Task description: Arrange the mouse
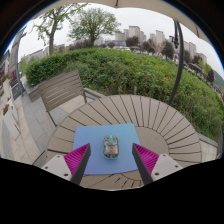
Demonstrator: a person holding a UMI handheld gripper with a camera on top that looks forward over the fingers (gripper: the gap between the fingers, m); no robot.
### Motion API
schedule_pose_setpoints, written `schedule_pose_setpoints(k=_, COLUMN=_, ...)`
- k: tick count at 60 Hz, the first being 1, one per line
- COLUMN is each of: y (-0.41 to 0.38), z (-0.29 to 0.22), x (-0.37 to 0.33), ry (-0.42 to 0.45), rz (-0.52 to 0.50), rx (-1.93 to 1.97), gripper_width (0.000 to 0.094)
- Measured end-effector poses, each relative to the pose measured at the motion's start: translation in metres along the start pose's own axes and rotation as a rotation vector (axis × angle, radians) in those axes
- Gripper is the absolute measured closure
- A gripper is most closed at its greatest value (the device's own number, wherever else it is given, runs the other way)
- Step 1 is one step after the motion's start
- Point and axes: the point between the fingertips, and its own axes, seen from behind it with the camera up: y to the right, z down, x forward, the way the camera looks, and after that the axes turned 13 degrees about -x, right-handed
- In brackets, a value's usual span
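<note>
A small mouse (111, 147) with a clear, greenish shell lies on a blue mouse mat (105, 138) on a round slatted wooden table (150, 115). My gripper (112, 160) is open, with its two pink-padded fingers (78, 157) spread wide. The mouse sits between the fingertips with a gap on each side, resting on the mat near the mat's front edge.
A wooden bench (60, 88) stands left of the table. Paved ground (30, 125) lies to the left. A green hedge (130, 70) runs behind the table, with trees and buildings beyond it.
</note>
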Motion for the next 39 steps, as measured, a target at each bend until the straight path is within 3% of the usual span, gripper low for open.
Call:
schedule_pose_setpoints(k=18, y=-0.015, z=0.042, x=-0.147, ry=-0.086, rz=-0.011, rx=-0.032, gripper_width=0.0084)
schedule_pose_setpoints(k=39, y=0.005, z=0.078, x=-0.172, ry=-0.124, rz=0.047, rx=0.044, gripper_width=0.0082)
